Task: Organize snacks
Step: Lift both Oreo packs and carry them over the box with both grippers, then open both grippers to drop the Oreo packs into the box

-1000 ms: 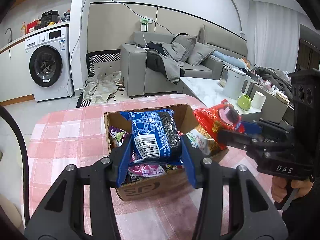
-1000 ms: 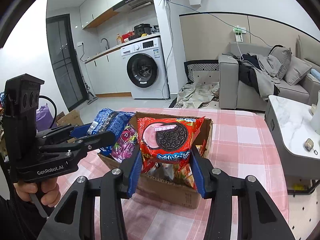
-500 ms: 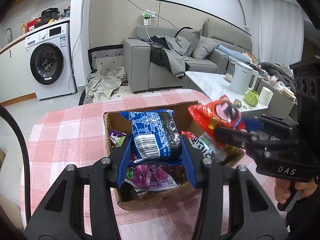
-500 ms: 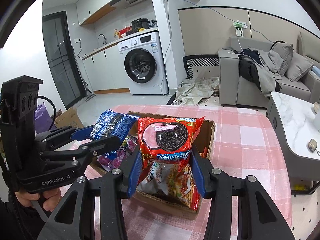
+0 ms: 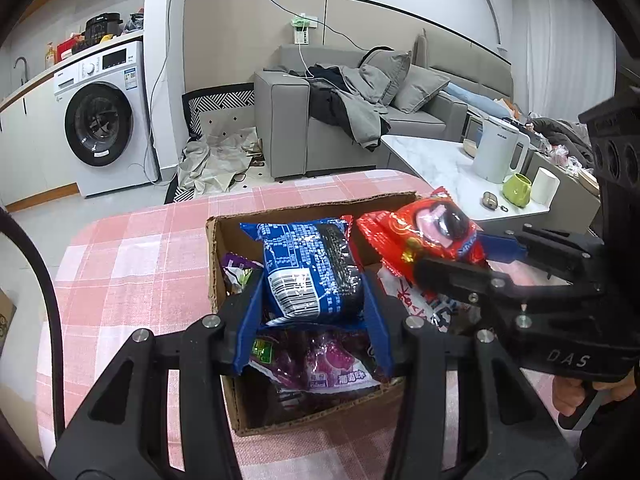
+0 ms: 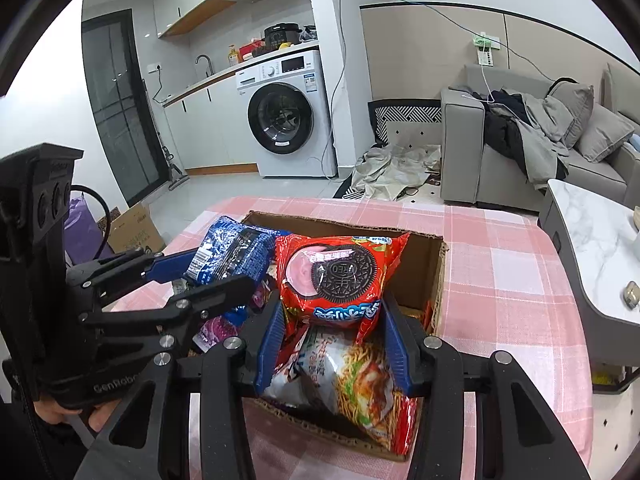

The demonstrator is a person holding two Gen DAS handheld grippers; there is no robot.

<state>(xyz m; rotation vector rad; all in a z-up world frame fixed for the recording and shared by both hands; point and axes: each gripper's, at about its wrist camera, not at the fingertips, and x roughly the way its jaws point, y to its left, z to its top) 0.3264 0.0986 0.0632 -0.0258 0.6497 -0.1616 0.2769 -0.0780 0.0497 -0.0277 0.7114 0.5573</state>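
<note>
An open cardboard box (image 5: 216, 276) (image 6: 424, 264) of snack packs stands on the pink checked table (image 5: 132, 264). My left gripper (image 5: 314, 300) is shut on a blue Oreo pack (image 5: 310, 268) and holds it above the box; the pack also shows in the right wrist view (image 6: 236, 254). My right gripper (image 6: 332, 320) is shut on a red Oreo pack (image 6: 340, 276), held above the box's right side (image 5: 424, 236). A purple grape pack (image 5: 316, 360) and a noodle pack (image 6: 356, 380) lie in the box below.
The pink checked table (image 6: 500, 280) surrounds the box. Beyond it stand a washing machine (image 5: 104, 120), a grey sofa (image 5: 352, 120) and a white side table with a kettle (image 5: 498, 148) and a green mug (image 5: 516, 189). A small carton (image 6: 132, 230) sits on the floor.
Both grippers have lifted their packs higher above the box and drawn back toward me; more of the box's inside and the packs lying in it now show.
</note>
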